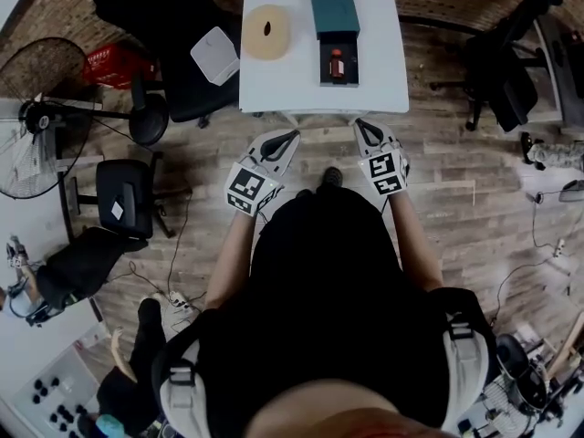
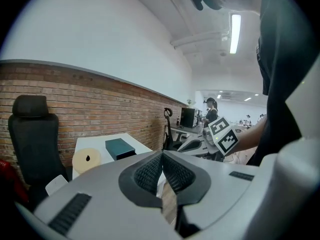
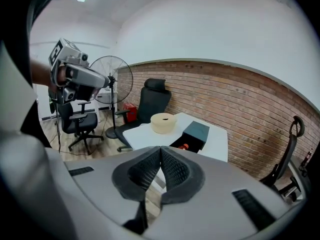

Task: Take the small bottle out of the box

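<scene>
I hold my left gripper (image 1: 286, 139) and right gripper (image 1: 364, 129) pinched closed, both empty, near the white table (image 1: 274, 85). On it, the small bottle (image 1: 337, 63) lies inside the open box (image 1: 325, 55).

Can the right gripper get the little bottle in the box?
Probably yes. The small bottle lies uncovered in the open box on the table, and nothing stands between it and the right gripper. The shut jaws must open first.
</scene>
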A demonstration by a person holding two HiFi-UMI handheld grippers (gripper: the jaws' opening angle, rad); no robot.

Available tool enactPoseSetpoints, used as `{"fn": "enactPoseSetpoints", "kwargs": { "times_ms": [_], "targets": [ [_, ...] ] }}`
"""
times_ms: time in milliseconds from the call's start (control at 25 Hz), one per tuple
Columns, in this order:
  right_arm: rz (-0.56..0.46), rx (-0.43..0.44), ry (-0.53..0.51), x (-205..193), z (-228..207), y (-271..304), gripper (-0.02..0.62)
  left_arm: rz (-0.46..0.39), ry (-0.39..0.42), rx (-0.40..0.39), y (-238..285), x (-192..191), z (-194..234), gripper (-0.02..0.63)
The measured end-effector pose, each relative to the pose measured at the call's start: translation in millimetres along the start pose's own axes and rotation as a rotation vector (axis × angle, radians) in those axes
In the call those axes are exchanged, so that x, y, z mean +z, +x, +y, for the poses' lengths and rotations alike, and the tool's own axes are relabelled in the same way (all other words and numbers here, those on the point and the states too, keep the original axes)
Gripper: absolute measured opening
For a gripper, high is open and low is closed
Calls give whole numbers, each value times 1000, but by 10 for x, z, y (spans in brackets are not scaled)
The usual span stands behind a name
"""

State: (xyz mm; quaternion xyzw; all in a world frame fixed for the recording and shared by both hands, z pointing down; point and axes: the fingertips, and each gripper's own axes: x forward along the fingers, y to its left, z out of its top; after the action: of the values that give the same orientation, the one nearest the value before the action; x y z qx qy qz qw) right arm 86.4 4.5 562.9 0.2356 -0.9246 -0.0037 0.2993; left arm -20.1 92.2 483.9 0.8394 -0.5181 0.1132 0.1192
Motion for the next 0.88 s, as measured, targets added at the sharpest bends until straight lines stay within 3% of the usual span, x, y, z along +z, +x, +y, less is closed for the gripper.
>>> {"fn": "enactPoseSetpoints", "kwargs": {
  "times_ms": [880],
  "targets": [
    [-32,75,-46,-55,-425,310,0,4,6,54,449,110,172,20]
  ]
}}
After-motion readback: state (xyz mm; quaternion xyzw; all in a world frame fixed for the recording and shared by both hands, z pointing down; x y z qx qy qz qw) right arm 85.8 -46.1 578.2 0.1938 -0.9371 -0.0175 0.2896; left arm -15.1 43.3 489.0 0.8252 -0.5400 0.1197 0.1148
